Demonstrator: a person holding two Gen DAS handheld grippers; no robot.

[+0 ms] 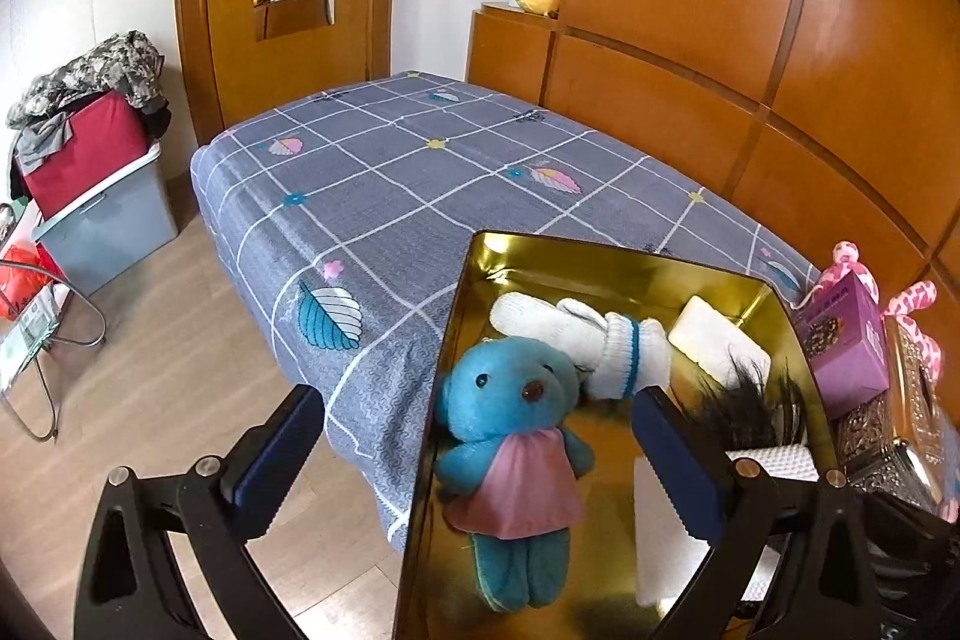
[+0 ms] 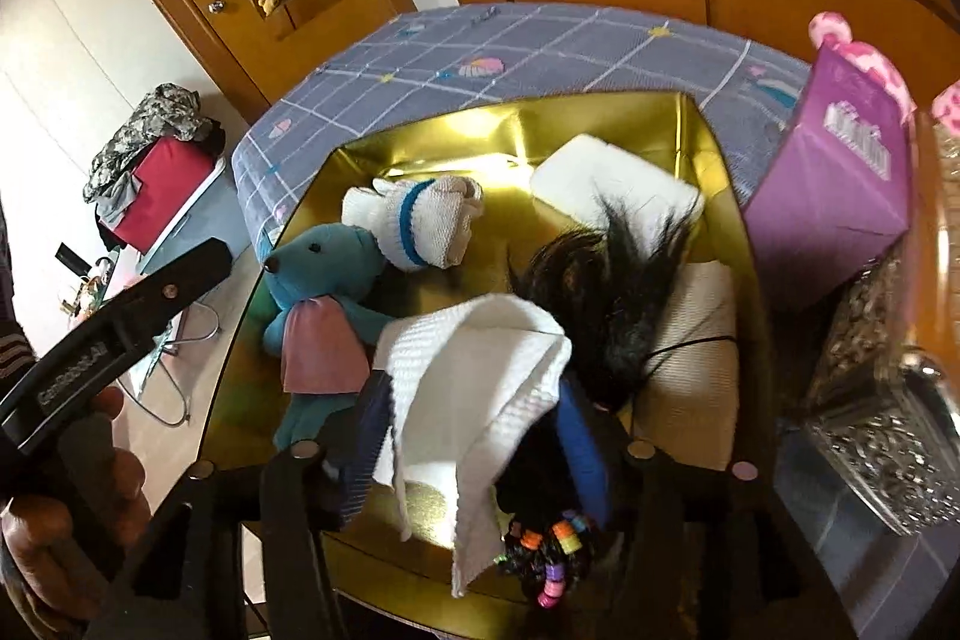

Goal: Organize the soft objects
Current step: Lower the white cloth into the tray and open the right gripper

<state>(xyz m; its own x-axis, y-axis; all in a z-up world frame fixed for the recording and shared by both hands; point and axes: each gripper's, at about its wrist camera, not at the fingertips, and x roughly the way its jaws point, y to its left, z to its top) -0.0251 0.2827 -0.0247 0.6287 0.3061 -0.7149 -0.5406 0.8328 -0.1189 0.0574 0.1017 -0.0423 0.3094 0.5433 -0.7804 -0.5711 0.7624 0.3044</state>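
A gold tin box sits on the bed's near corner. In it lie a blue teddy in a pink dress, a rolled white glove with a blue band, a white sponge and a black hairpiece. My left gripper is open, its jaws wide on either side of the teddy, above the box. My right gripper is shut on a white waffle cloth over the box.
The grey checked bed runs back to a wooden wall. A purple carton, a pink plush toy and an ornate silver box stand right of the tin. A storage bin with clothes stands on the floor at the left.
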